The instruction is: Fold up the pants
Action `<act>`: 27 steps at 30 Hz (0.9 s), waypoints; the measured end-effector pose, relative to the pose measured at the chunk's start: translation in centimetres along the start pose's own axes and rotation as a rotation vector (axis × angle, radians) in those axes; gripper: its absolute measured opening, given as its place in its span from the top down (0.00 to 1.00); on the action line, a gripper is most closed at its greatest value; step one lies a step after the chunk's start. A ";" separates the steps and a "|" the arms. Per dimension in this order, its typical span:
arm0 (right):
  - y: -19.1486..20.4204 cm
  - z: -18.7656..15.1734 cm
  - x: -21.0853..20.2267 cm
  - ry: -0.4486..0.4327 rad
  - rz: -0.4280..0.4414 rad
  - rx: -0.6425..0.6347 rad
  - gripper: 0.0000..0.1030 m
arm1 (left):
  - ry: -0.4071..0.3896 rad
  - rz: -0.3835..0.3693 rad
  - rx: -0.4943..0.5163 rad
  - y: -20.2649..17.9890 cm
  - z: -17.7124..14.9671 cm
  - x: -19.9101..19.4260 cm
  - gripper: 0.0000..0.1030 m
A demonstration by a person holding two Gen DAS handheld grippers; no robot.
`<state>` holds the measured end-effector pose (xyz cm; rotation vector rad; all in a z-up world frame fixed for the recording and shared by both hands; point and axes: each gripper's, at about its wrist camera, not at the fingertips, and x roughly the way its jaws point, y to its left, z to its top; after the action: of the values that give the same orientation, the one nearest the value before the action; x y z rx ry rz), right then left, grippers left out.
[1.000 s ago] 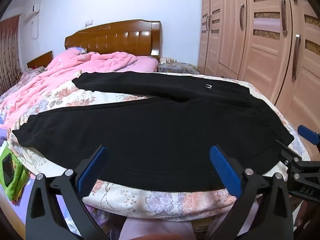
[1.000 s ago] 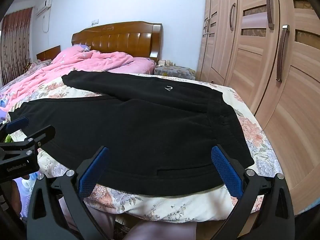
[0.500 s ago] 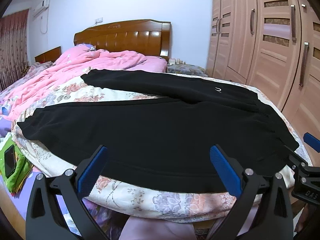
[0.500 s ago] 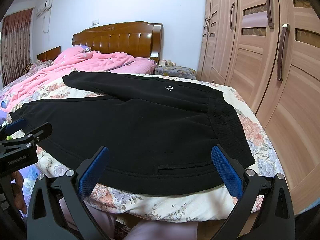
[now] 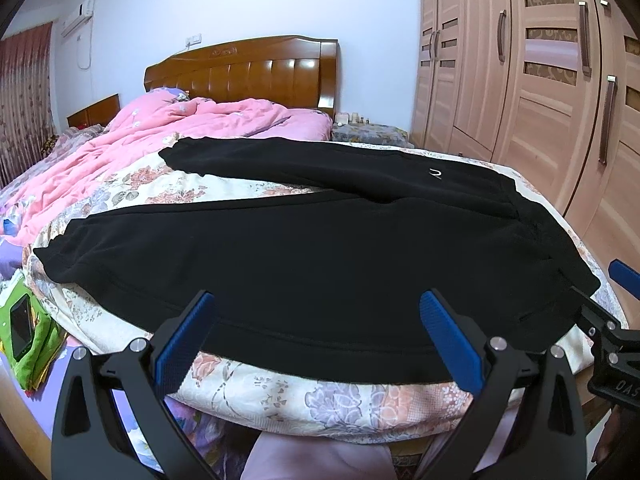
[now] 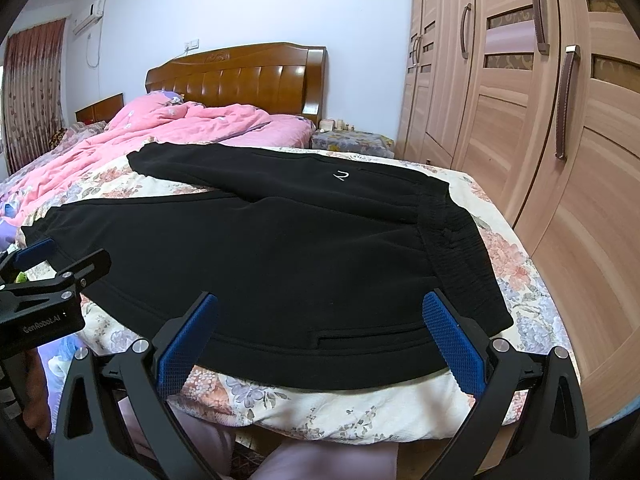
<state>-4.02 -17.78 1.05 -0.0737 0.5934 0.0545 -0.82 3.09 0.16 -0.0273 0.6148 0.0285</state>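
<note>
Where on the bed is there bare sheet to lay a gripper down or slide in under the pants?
Bare floral sheet shows in the wedge between the two legs of the black pants, in the front strip below the near leg, and beside the waistband. The pink quilt crowds the far left.

Pants: we see black matt fleece-like cloth pants, ribbed at the waistband.
Sheet: our floral cotton-looking bed sheet, matt.
Quilt: pink soft crumpled quilt.
Headboard: glossy varnished brown wooden headboard.
Wardrobe: light smooth wood-grain wardrobe.
Pads: we note blue textured pads on matt black gripper arms.
</note>
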 end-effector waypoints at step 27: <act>-0.2 0.2 -0.1 0.014 0.030 0.023 0.04 | -0.008 0.020 0.038 -0.9 0.4 0.0 0.01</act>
<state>-4.03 -18.01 1.29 -0.0433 0.6087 0.0764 -0.54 2.25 0.51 0.0158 0.6079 0.0361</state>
